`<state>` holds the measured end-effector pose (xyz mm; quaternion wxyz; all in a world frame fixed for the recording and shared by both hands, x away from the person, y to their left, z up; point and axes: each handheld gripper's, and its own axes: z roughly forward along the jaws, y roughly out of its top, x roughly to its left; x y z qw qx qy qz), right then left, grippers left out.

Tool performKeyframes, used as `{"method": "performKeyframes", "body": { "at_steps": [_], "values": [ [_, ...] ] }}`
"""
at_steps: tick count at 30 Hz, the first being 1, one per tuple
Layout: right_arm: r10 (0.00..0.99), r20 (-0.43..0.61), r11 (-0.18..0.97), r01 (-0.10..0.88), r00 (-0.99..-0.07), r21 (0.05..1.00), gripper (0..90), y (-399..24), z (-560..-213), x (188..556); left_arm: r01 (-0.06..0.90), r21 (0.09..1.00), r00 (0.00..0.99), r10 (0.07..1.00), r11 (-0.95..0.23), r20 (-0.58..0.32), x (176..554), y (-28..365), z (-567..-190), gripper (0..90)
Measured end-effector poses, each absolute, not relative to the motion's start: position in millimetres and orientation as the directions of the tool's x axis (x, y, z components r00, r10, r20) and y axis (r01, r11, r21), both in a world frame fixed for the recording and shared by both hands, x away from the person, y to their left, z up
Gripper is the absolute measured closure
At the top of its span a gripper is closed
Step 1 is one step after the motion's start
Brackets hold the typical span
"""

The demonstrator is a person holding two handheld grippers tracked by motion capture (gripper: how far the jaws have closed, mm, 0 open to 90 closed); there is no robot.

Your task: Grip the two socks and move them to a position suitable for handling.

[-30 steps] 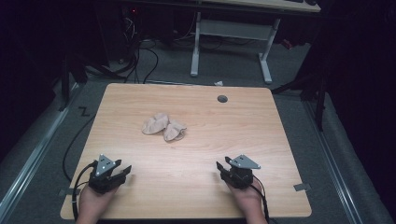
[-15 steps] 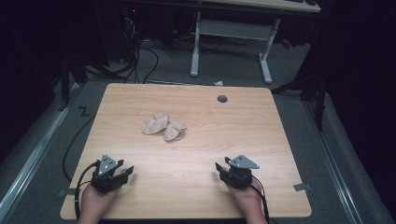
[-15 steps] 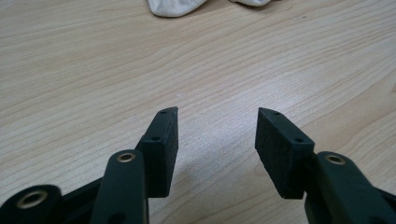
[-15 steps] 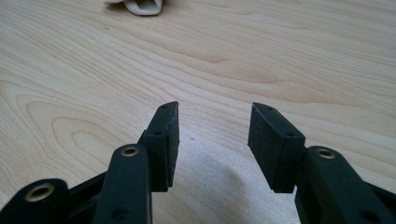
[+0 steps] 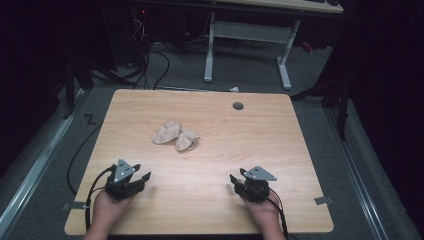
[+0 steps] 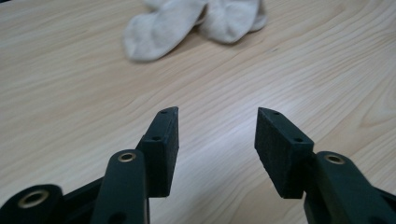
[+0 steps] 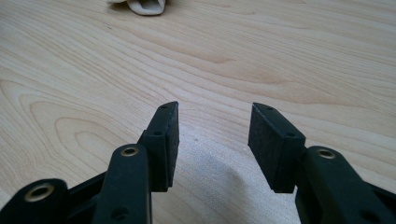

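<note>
High view first: a light wooden table (image 5: 210,145) carries a pair of pale socks (image 5: 176,136) lying side by side and touching, a little toward eleven o'clock from the table's centre. A small round grommet hole (image 5: 238,105) sits near the far edge, at about one o'clock from the socks. The left gripper (image 5: 141,178), held in the person's left hand (image 5: 107,210), rests low over the near left part of the table, at roughly seven o'clock from the socks and well apart from them. The right gripper (image 5: 234,180), in the right hand (image 5: 260,212), is at about five o'clock from the socks, also well apart. A white desk frame (image 5: 247,37) stands on the floor beyond the table.

Left gripper view: the two black jaws stand apart with bare wood between them, gripping nothing. The socks (image 6: 196,23) lie ahead at twelve o'clock, near the top edge.

Right gripper view: its jaws are likewise spread, with only table grain (image 7: 233,56) between them. A toe of one sock (image 7: 144,6) peeks in at eleven o'clock at the top edge.
</note>
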<state>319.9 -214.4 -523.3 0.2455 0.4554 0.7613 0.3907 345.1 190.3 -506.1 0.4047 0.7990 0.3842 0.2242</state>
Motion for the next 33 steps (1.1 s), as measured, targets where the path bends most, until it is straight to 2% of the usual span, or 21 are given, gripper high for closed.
{"method": "performKeyframes", "body": {
  "at_steps": [14,26,29,33],
  "values": [
    [0.88,-0.016,0.284,0.498,-0.475,0.819,53.7,-218.2,-523.6,319.3,0.462,0.787,0.657,0.754,-0.408,0.004,411.1,122.8,-508.5,48.2],
    [0.874,-0.011,0.289,0.501,-0.486,0.816,53.7,-217.3,-524.6,319.6,0.461,0.756,0.655,0.753,-0.465,0.064,447.0,85.8,-514.7,48.0],
    [0.872,-0.009,0.29,0.502,-0.489,0.815,53.7,-217.4,-524.6,319.5,0.467,0.731,0.637,0.763,-0.497,0.111,453.1,78.0,-520.2,49.1],
    [0.873,-0.007,0.287,0.503,-0.487,0.815,53.7,-217.8,-525.2,320.0,0.476,0.718,0.631,0.766,-0.507,0.123,456.8,73.8,-524.7,51.5]
  ]
}}
